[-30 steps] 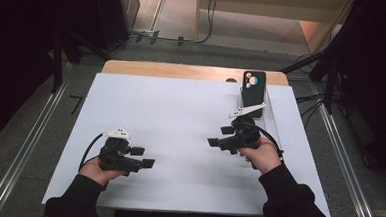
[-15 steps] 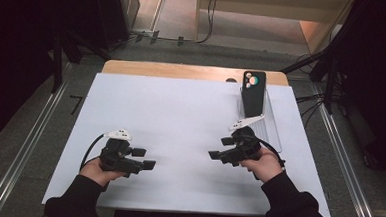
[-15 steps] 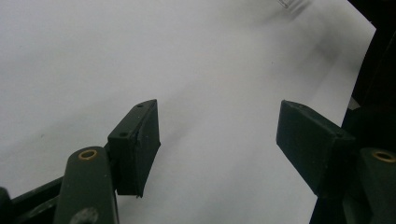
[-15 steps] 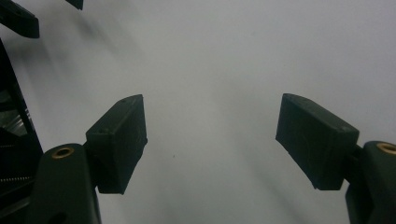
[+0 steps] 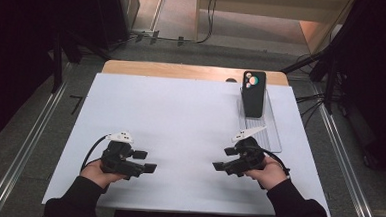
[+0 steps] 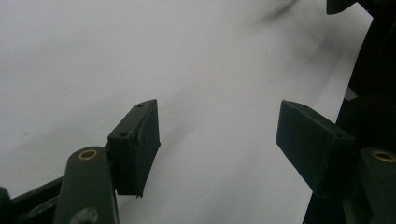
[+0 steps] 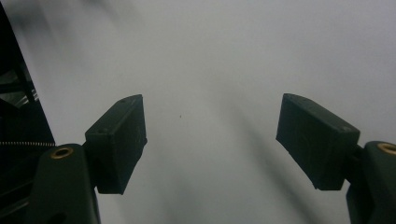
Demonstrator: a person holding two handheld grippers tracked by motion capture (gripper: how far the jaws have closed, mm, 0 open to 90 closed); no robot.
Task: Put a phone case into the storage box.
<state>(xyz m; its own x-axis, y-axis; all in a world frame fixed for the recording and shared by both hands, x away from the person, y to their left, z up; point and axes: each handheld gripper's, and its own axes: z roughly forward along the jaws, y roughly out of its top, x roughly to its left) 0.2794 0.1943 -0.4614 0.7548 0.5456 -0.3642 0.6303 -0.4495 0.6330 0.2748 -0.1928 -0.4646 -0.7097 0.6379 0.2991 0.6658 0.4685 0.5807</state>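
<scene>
A black phone (image 5: 253, 93), a slim rectangle with rounded corners and a round camera cluster showing pale and orange dots near its top, stands tilted back in a clear plastic stand (image 5: 270, 130) with a ribbed, see-through base. It sits at the far right of the table, well apart from both grippers.

The table is covered by a smooth, matte white sheet (image 5: 180, 118), and a strip of light wooden tabletop (image 5: 173, 70) shows along its far edge. Around it lies grey, speckled floor (image 5: 39, 130) with metal rails running along either side, and black cables trail across the floor beyond the table. The room's edges are dark.

A person's dark-sleeved forearms come in from the near edge. The left gripper (image 5: 148, 162), black and blocky with a pale three-cornered plate on top, sits low over the near left of the sheet, pointing toward the middle. Its jaws stand apart with nothing between them; in the left gripper view (image 6: 217, 135) the flat, rubbery black pads frame bare white surface.

The right gripper (image 5: 221, 159) is over the near right of the sheet, nearer the stand, pointing left toward the other gripper. Its jaws (image 7: 210, 137) are also spread wide and empty, over bare white sheet.
</scene>
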